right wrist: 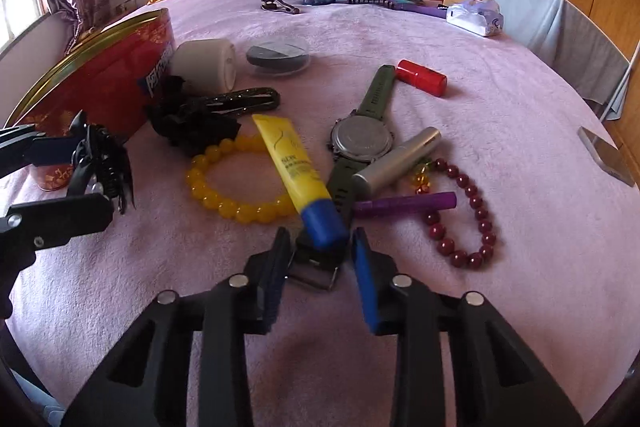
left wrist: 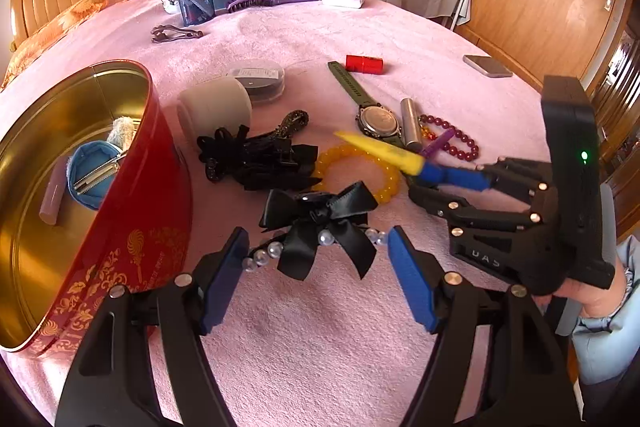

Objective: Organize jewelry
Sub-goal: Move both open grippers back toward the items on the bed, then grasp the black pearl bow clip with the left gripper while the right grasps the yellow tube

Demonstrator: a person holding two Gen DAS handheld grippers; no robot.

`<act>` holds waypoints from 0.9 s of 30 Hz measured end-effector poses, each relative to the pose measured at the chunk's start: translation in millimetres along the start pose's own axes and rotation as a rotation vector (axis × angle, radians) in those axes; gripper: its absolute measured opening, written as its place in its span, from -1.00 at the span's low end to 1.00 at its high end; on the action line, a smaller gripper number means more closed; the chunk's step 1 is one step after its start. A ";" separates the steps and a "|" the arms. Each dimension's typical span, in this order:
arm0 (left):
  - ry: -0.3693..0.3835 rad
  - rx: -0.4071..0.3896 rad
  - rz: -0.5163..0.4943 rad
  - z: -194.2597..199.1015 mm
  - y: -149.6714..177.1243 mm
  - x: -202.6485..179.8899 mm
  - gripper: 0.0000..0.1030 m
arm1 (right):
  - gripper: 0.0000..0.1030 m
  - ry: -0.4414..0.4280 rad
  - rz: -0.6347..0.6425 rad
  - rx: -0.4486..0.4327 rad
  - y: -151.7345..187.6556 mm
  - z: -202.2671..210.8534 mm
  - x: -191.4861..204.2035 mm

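My left gripper (left wrist: 318, 247) is open around a black ribbon bow with pearl beads (left wrist: 320, 223), which also shows in the right wrist view (right wrist: 100, 163). My right gripper (right wrist: 320, 247) is shut on the blue cap of a yellow tube (right wrist: 292, 163), which also shows in the left wrist view (left wrist: 380, 151). A yellow bead bracelet (right wrist: 240, 183), a green watch (right wrist: 360, 143), a dark red bead bracelet (right wrist: 464, 211), a silver tube (right wrist: 396, 163) and a purple stick (right wrist: 404, 205) lie on the pink blanket. A red tin (left wrist: 80, 187) stands at the left, open.
Black hair ties and clips (left wrist: 256, 159), a white cylinder (left wrist: 216, 107), a round clear case (left wrist: 260, 81) and a red lipstick (left wrist: 364, 63) lie behind. A phone (left wrist: 488, 66) lies at the right edge. Boxes, a pen holder (left wrist: 194, 3) and a purple brush (left wrist: 260, 1) stand at the far end.
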State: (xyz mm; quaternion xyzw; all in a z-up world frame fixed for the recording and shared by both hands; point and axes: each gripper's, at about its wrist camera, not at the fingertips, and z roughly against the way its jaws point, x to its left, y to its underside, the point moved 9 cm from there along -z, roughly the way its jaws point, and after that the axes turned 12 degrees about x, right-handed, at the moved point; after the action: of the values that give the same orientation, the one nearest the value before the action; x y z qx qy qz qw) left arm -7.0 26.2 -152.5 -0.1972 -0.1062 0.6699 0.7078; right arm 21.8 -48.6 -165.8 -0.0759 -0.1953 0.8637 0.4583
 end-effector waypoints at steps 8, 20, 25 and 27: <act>0.015 -0.018 0.008 7.7 1.0 5.0 0.37 | -0.38 -0.039 -0.023 -0.004 -21.1 8.1 2.4; 0.002 -0.020 -0.002 6.1 -14.4 5.1 0.37 | -0.64 -0.051 -0.006 0.064 -39.6 -10.3 5.6; 0.015 -0.033 0.002 12.2 -13.5 3.5 0.37 | -0.64 -0.076 -0.032 -0.017 -31.9 27.0 8.5; 0.017 -0.043 -0.001 17.2 -13.6 3.4 0.37 | -0.64 -0.083 -0.026 -0.044 -28.6 42.7 13.6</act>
State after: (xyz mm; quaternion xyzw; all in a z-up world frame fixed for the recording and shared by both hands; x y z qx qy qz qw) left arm -1.6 31.6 -131.6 -0.2181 -0.1146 0.6655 0.7046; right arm 22.7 -34.4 -114.5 -0.0476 -0.2340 0.8557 0.4590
